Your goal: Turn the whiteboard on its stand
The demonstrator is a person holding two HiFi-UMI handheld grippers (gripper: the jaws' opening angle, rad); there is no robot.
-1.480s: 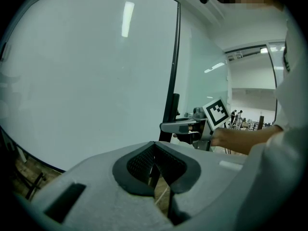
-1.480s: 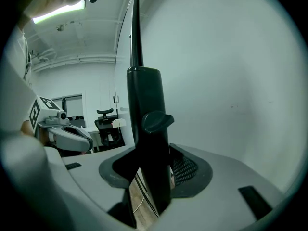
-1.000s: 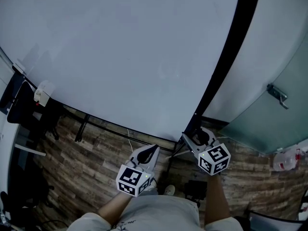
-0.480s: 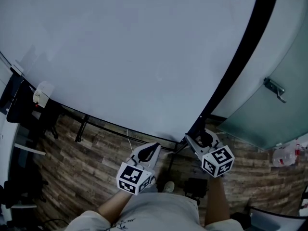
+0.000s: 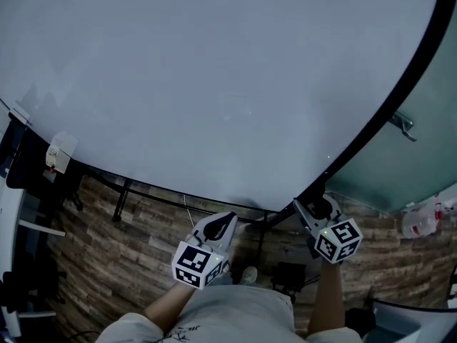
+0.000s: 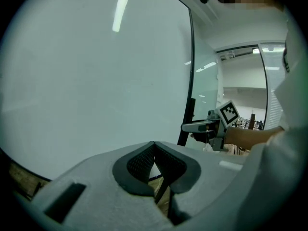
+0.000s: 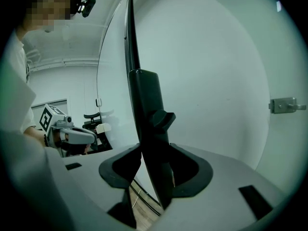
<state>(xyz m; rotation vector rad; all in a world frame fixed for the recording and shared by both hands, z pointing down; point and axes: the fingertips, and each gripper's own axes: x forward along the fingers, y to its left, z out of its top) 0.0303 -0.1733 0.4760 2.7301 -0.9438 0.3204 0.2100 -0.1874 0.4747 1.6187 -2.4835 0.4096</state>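
A large whiteboard (image 5: pixel 214 84) fills the head view from 9 o'clock round through 12 to 2 o'clock. Its black side post (image 5: pixel 371 127) sweeps from 2 o'clock down to 5 o'clock.

At 5 o'clock the right gripper (image 5: pixel 308 207) has its jaws closed on that post. In the right gripper view, the dark post (image 7: pixel 147 109) stands upright between the two pads, and the board's thin edge rises above it.

At 6 o'clock the left gripper (image 5: pixel 223 224) sits just below the board's bottom edge. Its jaws are pressed together with nothing between them – its tips (image 6: pixel 154 146) meet in front of the white surface. A thin rail of the stand (image 5: pixel 157 195) runs under the board, above a wood-patterned floor (image 5: pixel 128 241).

The board looks stiff, broad and fairly heavy, and its writing face is smooth and likely slippery. The rigid post is probably the safest hold – a slow, steady push there should swing it without the stand tipping.
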